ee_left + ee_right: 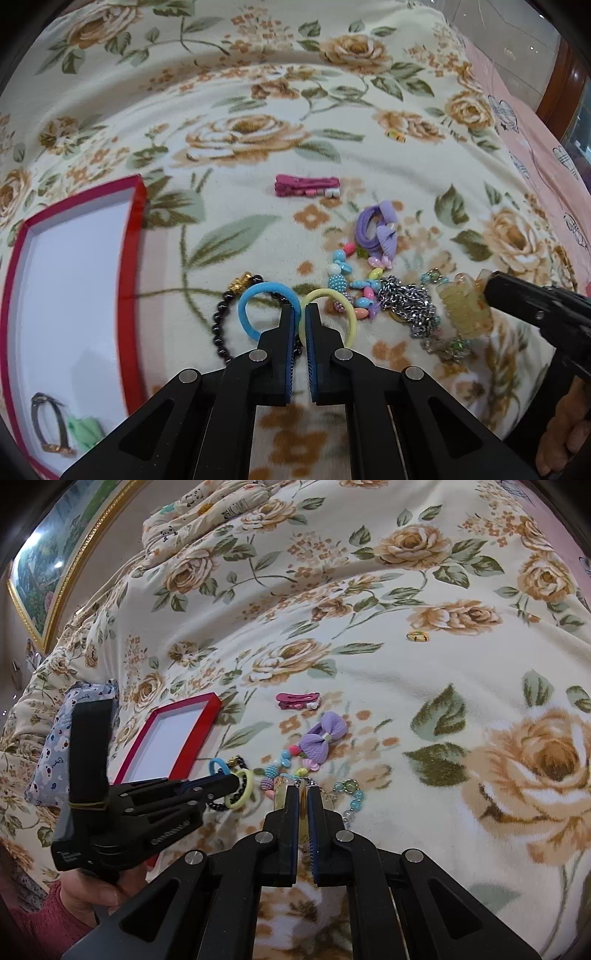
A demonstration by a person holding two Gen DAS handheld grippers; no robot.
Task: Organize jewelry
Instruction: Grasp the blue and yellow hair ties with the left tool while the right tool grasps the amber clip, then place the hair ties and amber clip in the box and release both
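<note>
While left hand-held gripper [302, 314] is pinching blue hair tie [255, 295] and yellow hair tie [334, 301], jaws nearly closed, red box [139, 221] is lying left of frame, long axis running away. Right hand-held gripper [303, 794] is clamping amber claw clip [466, 308].

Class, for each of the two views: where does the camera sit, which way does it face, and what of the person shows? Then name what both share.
Left wrist: sits on the left hand-held gripper, faces along its fingers, shut on the yellow hair tie; the person's right fingers show at the lower right.
Right wrist: sits on the right hand-held gripper, shut on the amber hair claw; the person's left hand shows.
Shared: red box, pink clip, floral blanket.
</note>
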